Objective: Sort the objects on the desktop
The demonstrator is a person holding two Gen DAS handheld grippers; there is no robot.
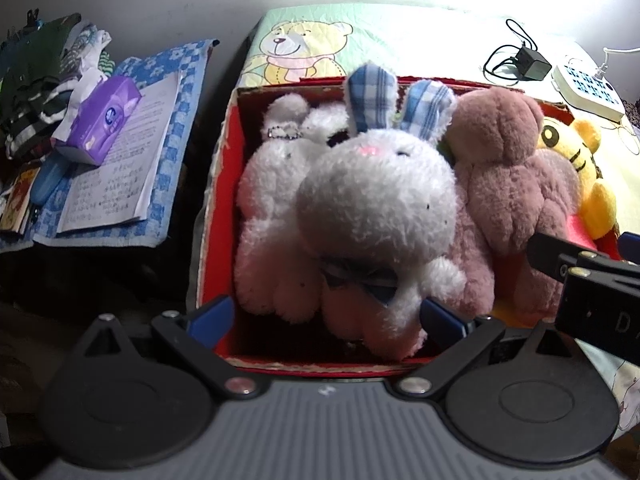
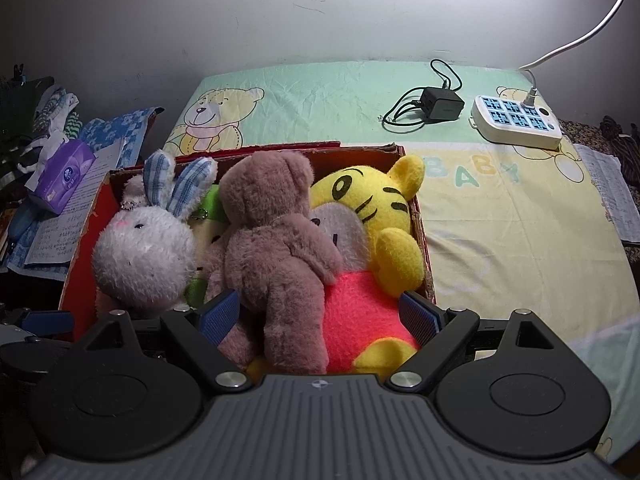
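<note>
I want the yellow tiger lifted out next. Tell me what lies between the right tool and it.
The brown bear lies across the yellow tiger's left side, directly ahead of the open right tool. The tiger's pink belly on the right is uncovered.

Left gripper: grey ribbed housing, two black round discs, black linkage arms with silver screw heads, blue ribbed pads on jaws. Right gripper: same build, small cross mark on grey housing, blue pads; seen from left wrist camera, its black body carries white letter D
</note>
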